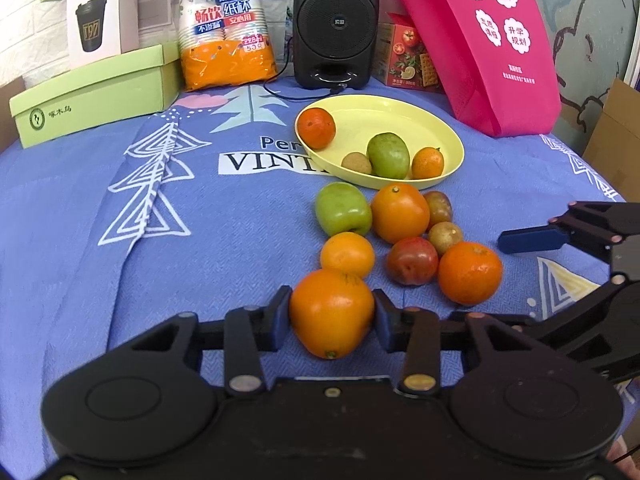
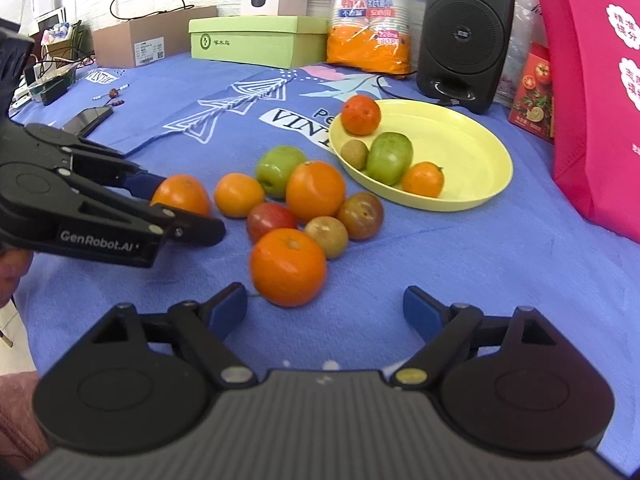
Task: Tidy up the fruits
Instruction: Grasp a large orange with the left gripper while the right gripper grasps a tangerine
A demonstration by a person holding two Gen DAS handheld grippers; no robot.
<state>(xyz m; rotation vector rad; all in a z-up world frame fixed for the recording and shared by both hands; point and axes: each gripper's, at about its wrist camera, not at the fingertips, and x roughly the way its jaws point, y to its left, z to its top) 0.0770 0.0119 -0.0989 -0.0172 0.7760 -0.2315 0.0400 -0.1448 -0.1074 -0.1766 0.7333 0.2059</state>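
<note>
My left gripper [image 1: 331, 314] is shut on an orange [image 1: 331, 312] low over the blue cloth; from the right wrist view the same orange [image 2: 181, 195] sits between its fingers [image 2: 150, 182]. A cluster of loose fruit lies ahead: a green apple [image 1: 342, 209], oranges [image 1: 400, 213], a red plum [image 1: 412, 261], a tangerine [image 1: 470, 273]. A yellow plate [image 1: 424, 120] holds an orange, a kiwi, a green fruit and a small orange. My right gripper [image 2: 324, 310] is open and empty, just short of the tangerine [image 2: 289, 267].
A black speaker [image 1: 336, 24], a pack of paper cups [image 1: 226, 28], a green box [image 1: 92, 92] and a pink bag [image 1: 480, 40] line the back. A phone [image 2: 86, 119] and a cardboard box [image 2: 152, 36] lie at the far left.
</note>
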